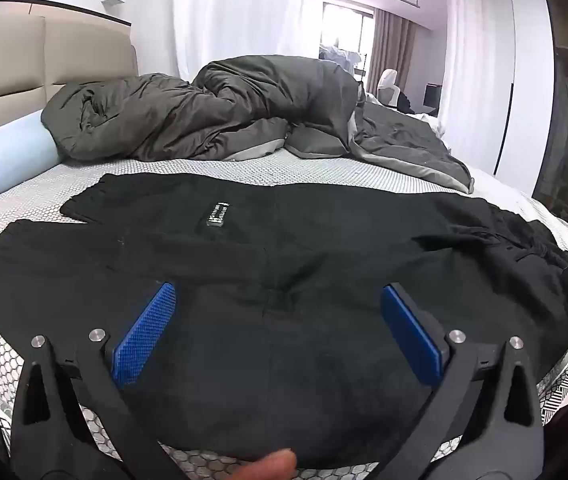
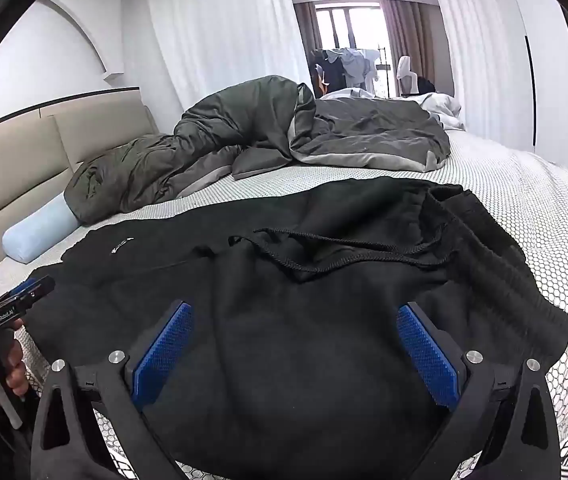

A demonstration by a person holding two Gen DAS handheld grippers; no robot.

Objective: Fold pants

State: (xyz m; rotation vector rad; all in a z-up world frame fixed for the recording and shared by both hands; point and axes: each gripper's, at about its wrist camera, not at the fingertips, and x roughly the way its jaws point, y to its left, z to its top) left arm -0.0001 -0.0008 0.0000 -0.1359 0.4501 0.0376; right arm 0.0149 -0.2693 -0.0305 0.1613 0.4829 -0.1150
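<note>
From your left wrist view, the black pants (image 1: 284, 248) lie spread across the near side of the bed (image 1: 244, 170), legs running off to the left and the waist to the right, with a small label (image 1: 216, 213) showing on the far leg. Your left gripper (image 1: 278, 304) hangs over the near leg with its blue pads wide apart and nothing between them. A dark duvet (image 1: 204, 116) is heaped on the far side of the bed and a pale blue bolster (image 1: 4, 160) sits far left by the headboard. From your right wrist view, the waistband (image 2: 495, 248) lies bunched and open at the right, the drawstring (image 2: 343, 256) looped loose across the cloth. Your right gripper (image 2: 295, 344) hovers above the near part of the seat, jaws likewise spread and empty; the left gripper shows at the left edge in your hand (image 2: 0, 368). No fold looks made yet, so you seem to be at the start: next, pinch the near edge at waist and leg ends together and carry it over the far leg, keeping the drawstring tucked in.
</note>
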